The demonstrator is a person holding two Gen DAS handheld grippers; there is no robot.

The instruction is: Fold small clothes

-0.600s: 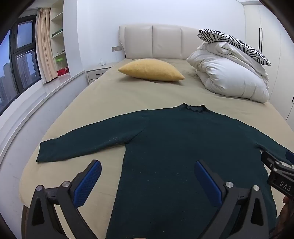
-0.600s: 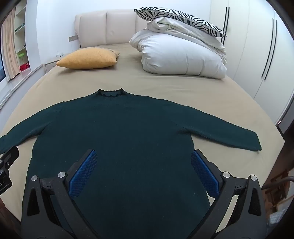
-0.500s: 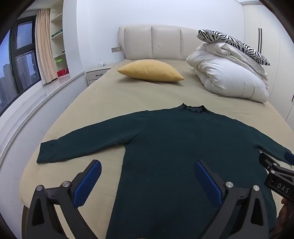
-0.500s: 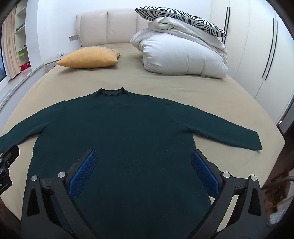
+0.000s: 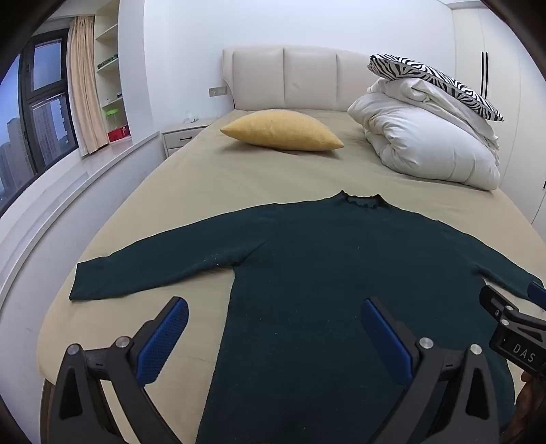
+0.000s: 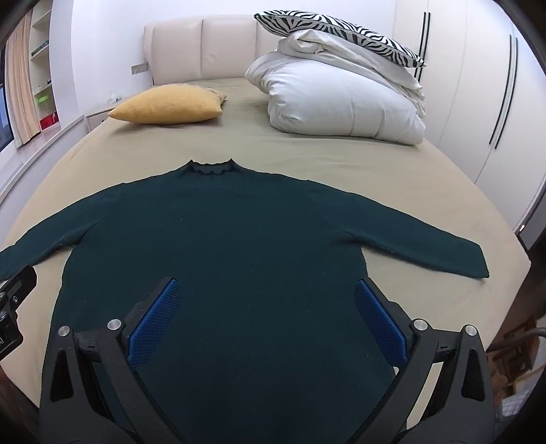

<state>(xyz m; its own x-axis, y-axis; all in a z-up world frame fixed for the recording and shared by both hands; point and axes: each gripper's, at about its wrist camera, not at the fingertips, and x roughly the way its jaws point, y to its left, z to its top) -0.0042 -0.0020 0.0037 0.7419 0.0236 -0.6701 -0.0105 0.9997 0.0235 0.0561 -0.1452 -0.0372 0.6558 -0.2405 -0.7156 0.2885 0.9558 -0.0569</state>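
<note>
1. In the left wrist view, the left gripper (image 5: 273, 312), black-framed with blue ribbed pads, sits at 6 o'clock, jaws spread wide with nothing between them. Its left pad is over bare sheet, its right pad over the knit.
2. In the right wrist view, the right gripper (image 6: 266, 295), of the same make, is also at 6 o'clock, jaws fully apart and empty, both pads above the garment's lower body.
3. The dark green long-sleeved knitted sweater (image 6: 239, 246) lies flat on the beige-sheeted bed (image 6: 307, 150), filling the centre of both views. Its hem is nearest the grippers, its frilled collar points to 12 o'clock, and its sleeves stretch toward 9 and 3 o'clock.
4. Beyond the collar, a mustard-yellow fabric cushion (image 5: 281, 129) rests at 12 o'clock in the left view, 11 o'clock in the right.
5. At about 1 o'clock a folded white duvet (image 6: 341, 99) is piled, with a zebra-striped pillow (image 6: 341, 30) on top.
6. Farthest, a cream padded headboard (image 5: 290, 78) stands against the wall.
</note>
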